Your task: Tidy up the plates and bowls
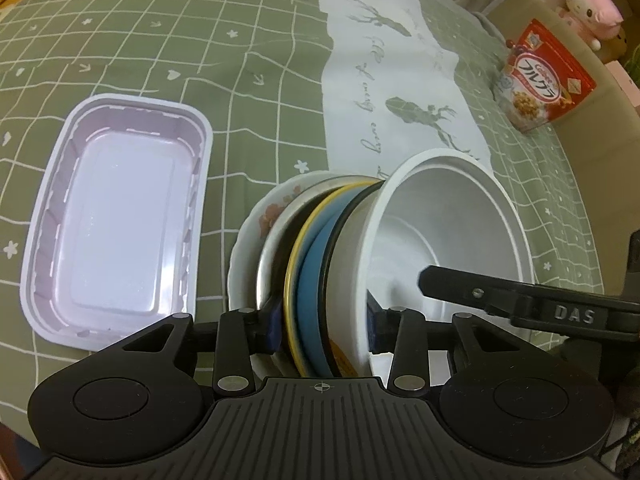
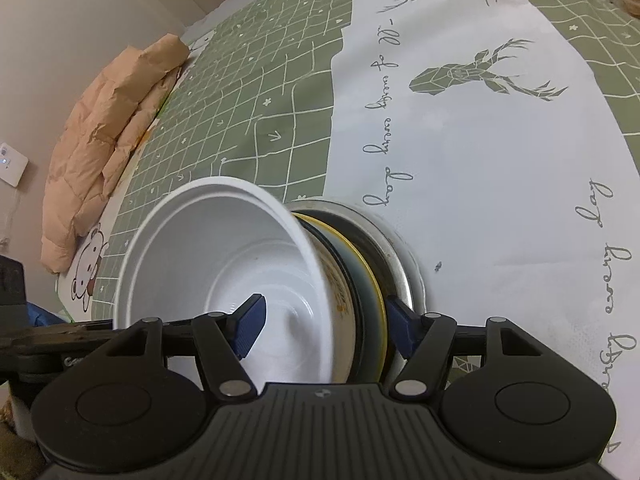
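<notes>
Stack: a white bowl (image 1: 452, 232) nested with a blue yellow-rimmed dish (image 1: 310, 280), a metal dish (image 1: 268, 264) and a flowered white plate (image 1: 250, 240), tipped on edge near the middle of the table, the bowl's mouth facing right in the left wrist view
Left gripper (image 1: 322, 326): fingers clamped across the near part of the stack, left pad outside the metal dish, right pad inside the white bowl's wall
Right gripper (image 2: 326, 328): left pad inside the white bowl (image 2: 216, 264), right pad against the metal dish (image 2: 396, 264); whether the pads press or only bracket the stack I cannot tell
Crowding: a black finger of the right gripper reaches into the bowl's mouth just beside the left gripper's right pad
Tray: an empty white rectangular tray (image 1: 116, 220) lies flat to the left of the stack, near but apart
Table cover: green checked cloth (image 1: 180, 40) with a white deer-print runner (image 2: 480, 140) passing under the far side of the stack
Far right: a red cereal box (image 1: 544, 76) at the table edge, a pink plush toy (image 1: 592, 12) beyond it, well apart from the stack
Far left, right wrist view: a crumpled brown paper bag (image 2: 108, 136) by the wall, and a bear print (image 2: 86, 268) on the cloth beside the bowl
</notes>
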A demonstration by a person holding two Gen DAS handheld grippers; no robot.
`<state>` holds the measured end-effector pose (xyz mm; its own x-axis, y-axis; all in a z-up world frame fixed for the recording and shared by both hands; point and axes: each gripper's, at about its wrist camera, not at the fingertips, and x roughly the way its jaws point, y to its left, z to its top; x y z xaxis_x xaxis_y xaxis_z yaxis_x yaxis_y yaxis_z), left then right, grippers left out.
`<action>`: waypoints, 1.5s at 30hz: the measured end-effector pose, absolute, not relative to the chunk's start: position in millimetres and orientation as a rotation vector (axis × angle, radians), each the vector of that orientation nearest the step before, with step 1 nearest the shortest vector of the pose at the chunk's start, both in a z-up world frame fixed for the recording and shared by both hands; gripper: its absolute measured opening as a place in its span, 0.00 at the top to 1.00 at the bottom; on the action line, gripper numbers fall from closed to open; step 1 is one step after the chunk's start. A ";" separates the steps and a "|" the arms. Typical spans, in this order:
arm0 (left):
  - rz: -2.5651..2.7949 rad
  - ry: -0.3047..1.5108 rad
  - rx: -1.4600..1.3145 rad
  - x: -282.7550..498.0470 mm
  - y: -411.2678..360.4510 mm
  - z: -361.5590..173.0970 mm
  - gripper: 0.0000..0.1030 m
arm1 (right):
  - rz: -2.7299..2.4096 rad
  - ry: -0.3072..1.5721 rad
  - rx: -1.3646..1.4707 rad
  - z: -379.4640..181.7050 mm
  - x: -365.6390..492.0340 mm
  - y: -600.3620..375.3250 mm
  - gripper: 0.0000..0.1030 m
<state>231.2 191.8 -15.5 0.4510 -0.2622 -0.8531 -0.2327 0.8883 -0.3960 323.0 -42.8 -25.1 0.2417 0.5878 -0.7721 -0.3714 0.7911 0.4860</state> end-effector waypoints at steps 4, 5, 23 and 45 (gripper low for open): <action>-0.018 1.116 -0.504 232.0 193.0 -16.1 0.63 | 0.665 1.122 0.193 -17.9 317.3 -47.5 0.37; -0.017 1.110 -0.502 231.3 192.9 -14.3 0.64 | 0.652 1.092 0.172 -13.5 313.7 -49.0 0.37; -0.004 0.964 -0.506 222.8 204.5 27.7 0.75 | 0.631 0.870 0.043 -11.1 271.1 -28.5 0.17; -0.048 0.930 -0.585 219.0 215.2 38.3 0.74 | 0.664 0.859 0.118 1.5 289.4 -29.4 0.38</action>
<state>219.0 215.2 38.3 0.6085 -0.2846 -0.7407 -0.2066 0.8445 -0.4942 289.4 -29.4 1.5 0.4671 0.5857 -0.6624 -0.4938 0.7942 0.3540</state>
